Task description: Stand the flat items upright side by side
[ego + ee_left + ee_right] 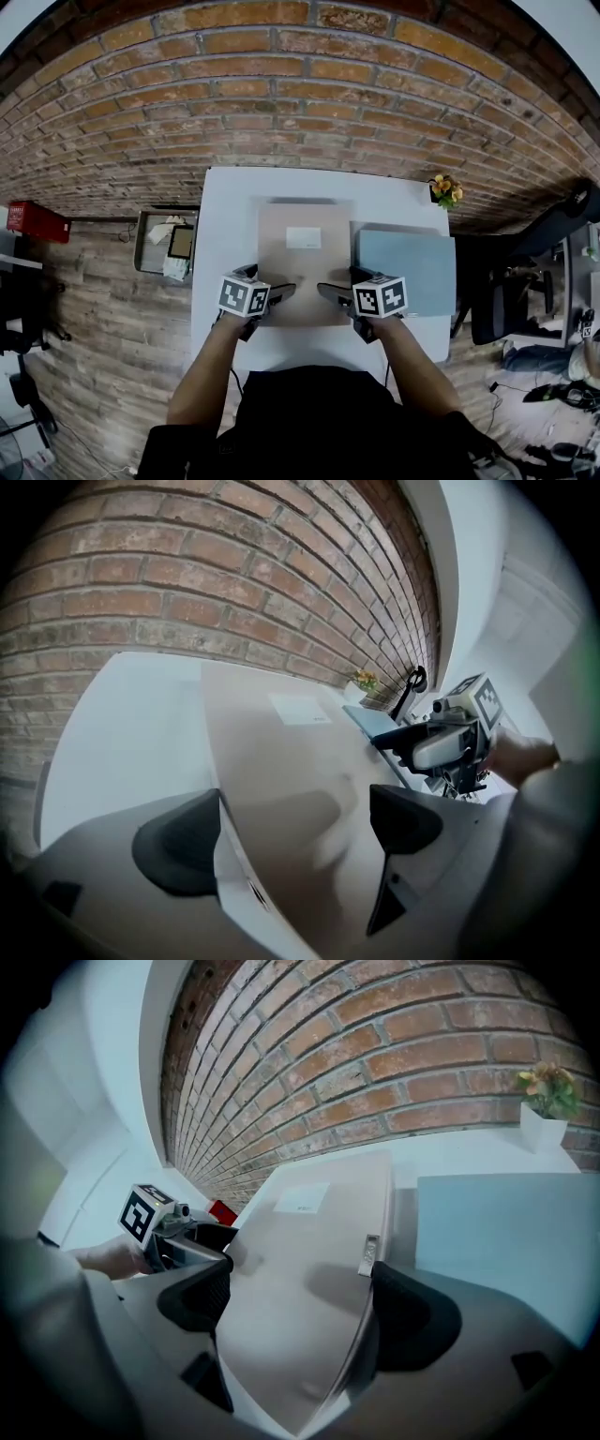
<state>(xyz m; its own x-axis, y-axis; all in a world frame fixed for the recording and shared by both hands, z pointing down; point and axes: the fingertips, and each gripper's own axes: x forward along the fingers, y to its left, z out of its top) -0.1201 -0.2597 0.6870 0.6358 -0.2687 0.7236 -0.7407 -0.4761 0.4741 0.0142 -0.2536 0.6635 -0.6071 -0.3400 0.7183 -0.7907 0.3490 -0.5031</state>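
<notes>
Your left gripper [279,293] and right gripper [330,292] have their jaws apart, each straddling a near corner of the beige folder [305,272]. The folder lies flat on the white table [230,216]. Its white label [303,238] is too small to read. A blue folder [408,267] lies flat just beside it.

Table [223,234] left free — blue folder [417,272] blocks right.
</notes>
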